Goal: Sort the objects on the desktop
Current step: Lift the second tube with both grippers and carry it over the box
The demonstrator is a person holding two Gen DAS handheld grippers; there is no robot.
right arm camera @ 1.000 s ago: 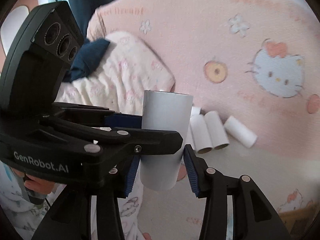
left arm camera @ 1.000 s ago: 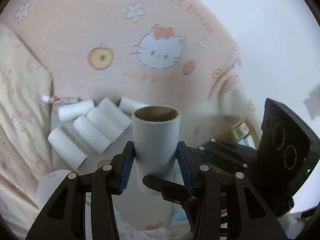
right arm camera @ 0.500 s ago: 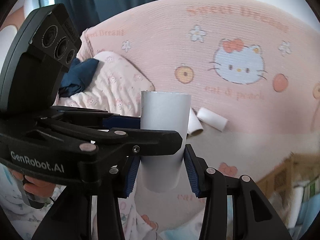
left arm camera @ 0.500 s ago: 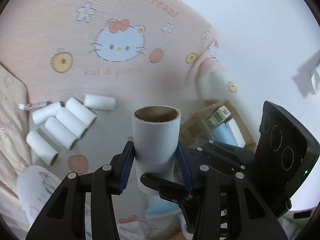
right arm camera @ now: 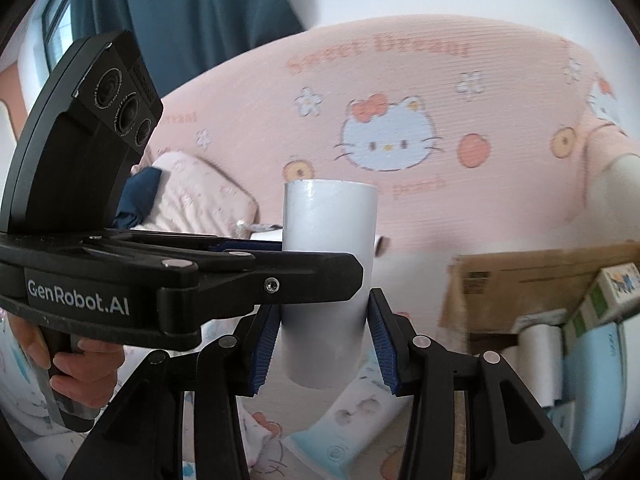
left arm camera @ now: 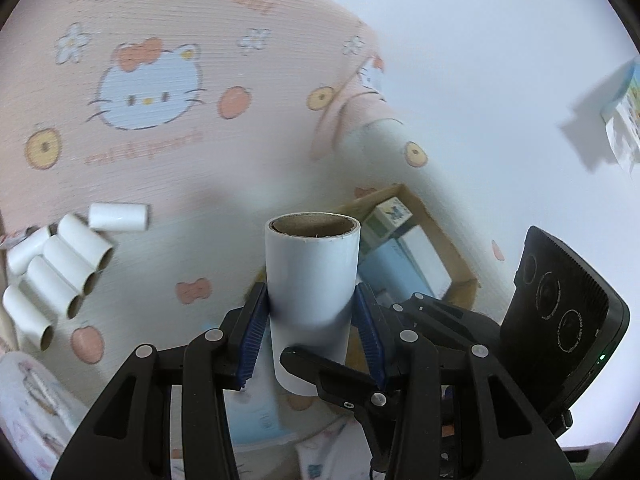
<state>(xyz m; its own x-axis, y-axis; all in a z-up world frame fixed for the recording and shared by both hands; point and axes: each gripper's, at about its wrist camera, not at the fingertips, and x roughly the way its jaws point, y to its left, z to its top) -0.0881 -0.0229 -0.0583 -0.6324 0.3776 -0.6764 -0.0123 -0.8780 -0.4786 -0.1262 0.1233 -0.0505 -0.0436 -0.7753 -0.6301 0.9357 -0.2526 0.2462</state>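
Observation:
Both grippers hold one upright white cardboard tube (left arm camera: 312,288), also seen in the right wrist view (right arm camera: 328,248). My left gripper (left arm camera: 312,332) is shut on its lower part. My right gripper (right arm camera: 324,344) is shut on the same tube from another side, crossing just under the left one. Several more white tubes (left arm camera: 56,276) lie in a cluster on the pink Hello Kitty sheet at the left. A brown cardboard box (left arm camera: 460,264) holding small cartons and a white roll sits at the right, also in the right wrist view (right arm camera: 520,276).
A pale blue wipes pack (right arm camera: 344,436) lies on the sheet below the grippers. A pink patterned pillow (right arm camera: 200,196) with a dark blue cloth (right arm camera: 140,196) lies at the far left. A white wall is behind the bed, dark curtain at upper left.
Both grippers have swung to the right with the tube held between them. The tube cluster has slid to the left edge and the cardboard box has come into view.

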